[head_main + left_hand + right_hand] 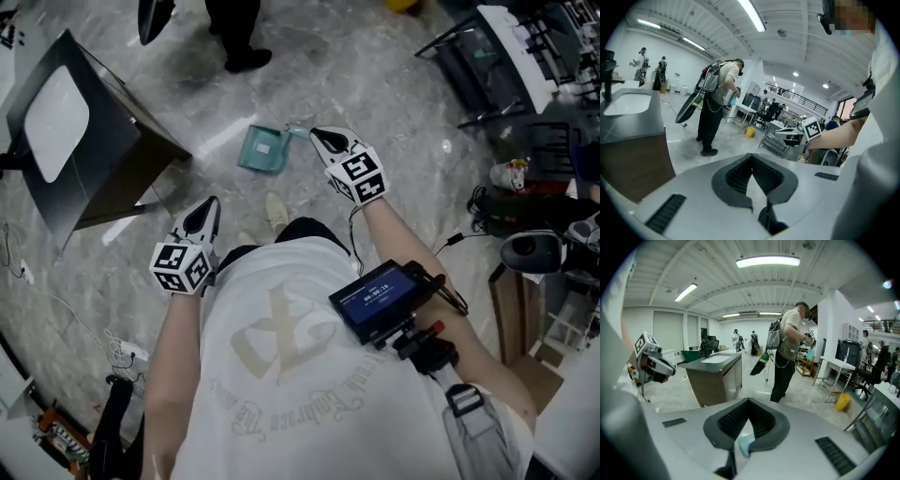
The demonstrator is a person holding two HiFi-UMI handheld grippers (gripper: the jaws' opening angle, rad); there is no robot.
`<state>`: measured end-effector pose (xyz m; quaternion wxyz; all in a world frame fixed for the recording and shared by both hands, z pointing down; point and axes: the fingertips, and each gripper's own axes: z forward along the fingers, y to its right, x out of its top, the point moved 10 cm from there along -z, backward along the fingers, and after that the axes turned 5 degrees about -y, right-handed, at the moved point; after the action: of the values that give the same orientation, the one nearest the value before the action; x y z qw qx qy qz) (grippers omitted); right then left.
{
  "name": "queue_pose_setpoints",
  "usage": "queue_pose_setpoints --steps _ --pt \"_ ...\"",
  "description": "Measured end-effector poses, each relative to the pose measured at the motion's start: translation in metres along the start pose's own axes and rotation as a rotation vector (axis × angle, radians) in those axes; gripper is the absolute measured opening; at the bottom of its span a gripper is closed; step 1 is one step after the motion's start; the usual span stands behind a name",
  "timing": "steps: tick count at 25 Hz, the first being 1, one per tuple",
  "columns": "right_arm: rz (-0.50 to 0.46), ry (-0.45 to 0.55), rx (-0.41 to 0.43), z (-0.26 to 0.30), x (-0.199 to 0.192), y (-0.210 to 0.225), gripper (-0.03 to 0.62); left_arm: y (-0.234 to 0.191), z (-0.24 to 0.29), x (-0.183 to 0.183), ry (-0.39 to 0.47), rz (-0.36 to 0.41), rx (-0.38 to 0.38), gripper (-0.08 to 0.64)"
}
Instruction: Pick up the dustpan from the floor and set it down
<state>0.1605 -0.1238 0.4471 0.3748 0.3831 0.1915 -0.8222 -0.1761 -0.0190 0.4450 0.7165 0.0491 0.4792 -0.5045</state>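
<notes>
Between the closed tips of my right gripper (749,401) sits a sliver of the pale teal plastic dustpan (263,149), pinched by its handle. That arm reaches forward and tilts a little downward. I can't tell whether the scoop hangs clear of the grey marble floor (394,84). My left gripper (210,202) is closer to my body, tips together on nothing. Left of the pan stands a dark cabinet with a white sink (105,111), and another person's black shoes (247,60) stand just beyond. Right of the pan, the floor lies open.
</notes>
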Motion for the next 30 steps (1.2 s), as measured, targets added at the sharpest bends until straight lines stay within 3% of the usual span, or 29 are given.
queue_pose_setpoints --steps 12,19,30 --pt "0.165 0.178 0.054 -0.065 0.007 -0.063 0.015 0.001 -0.011 0.009 0.014 0.080 -0.069 0.011" --pt "0.193 0.202 0.052 -0.077 -0.003 -0.090 0.014 -0.005 -0.014 0.005 -0.009 0.104 -0.110 0.011" --pt "0.226 0.203 0.036 -0.078 -0.008 -0.087 0.015 -0.002 -0.005 0.011 -0.027 0.113 -0.142 0.011"
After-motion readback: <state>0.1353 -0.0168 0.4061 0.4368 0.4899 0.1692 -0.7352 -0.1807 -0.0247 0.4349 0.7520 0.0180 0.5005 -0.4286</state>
